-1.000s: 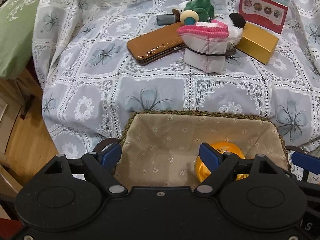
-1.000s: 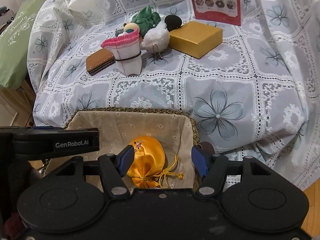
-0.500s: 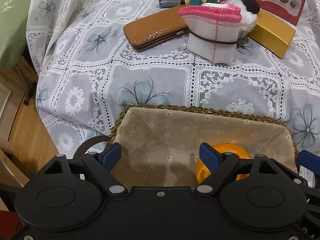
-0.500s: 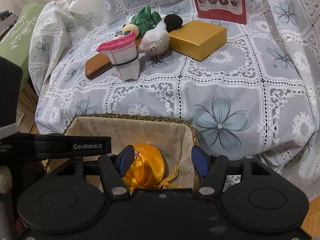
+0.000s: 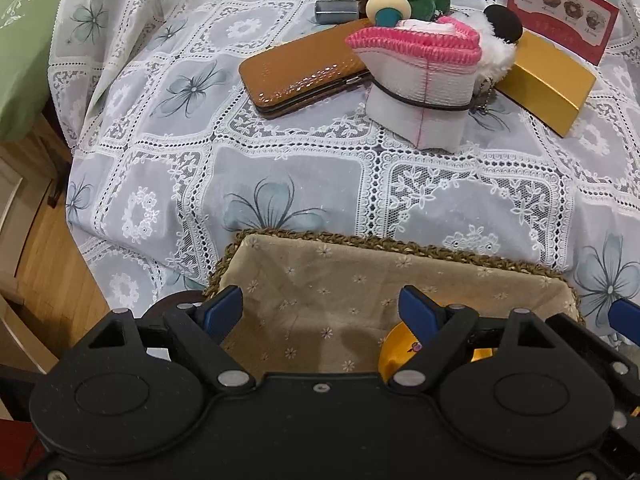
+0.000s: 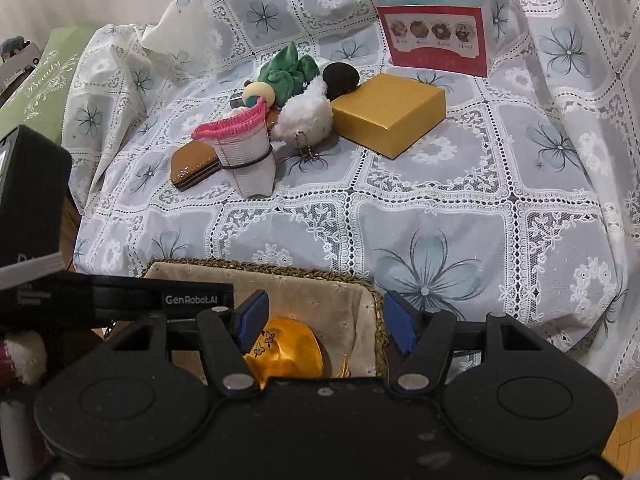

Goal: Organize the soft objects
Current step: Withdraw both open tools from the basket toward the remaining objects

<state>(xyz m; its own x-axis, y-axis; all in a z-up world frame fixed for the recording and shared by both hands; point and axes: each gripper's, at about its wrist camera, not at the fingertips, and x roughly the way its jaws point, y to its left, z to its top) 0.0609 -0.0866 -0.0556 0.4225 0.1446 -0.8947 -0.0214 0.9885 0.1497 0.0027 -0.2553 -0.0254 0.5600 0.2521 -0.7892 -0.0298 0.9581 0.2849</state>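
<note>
Left claw (image 5: 320, 308): spread, blue pads apart, nothing between them; it hangs over the near left part of the basket.
Right claw (image 6: 326, 320): spread and empty; its left pad sits over the pouch, its right pad just outside the basket's right rim.
Basket (image 5: 400, 246): woven rim, beige flowered lining, on the near edge of the lace cloth (image 5: 280, 168); the left view shows most of its bare lining, the right view only its right end.
Gold satin pouch (image 6: 288, 350): lies in the basket's right end; the right view shows its small embroidered flowers and part of a cord, the left view only a sliver behind a claw finger.
Pink-trimmed white cloth bundle (image 5: 424, 88): stands on the cloth well beyond the basket, bound by a dark band.
Brown case (image 5: 304, 72): flat, touching the bundle's left side; the left view shows its full length, the right view only its end.
White fluffy toy (image 6: 308, 114): behind the bundle, against the gold box (image 6: 390, 112); its bead chain is clear only in the right view.
Green plush (image 6: 286, 70): at the back of the pile, beside a cream ring (image 5: 388, 10); possibly a scrunchie, too bunched to tell.
Red-fronted box (image 6: 434, 38): upright at the back.
Green cushion (image 5: 24, 40): at the left edge.
Wood floor (image 5: 48, 264): seen best from the left view.
</note>
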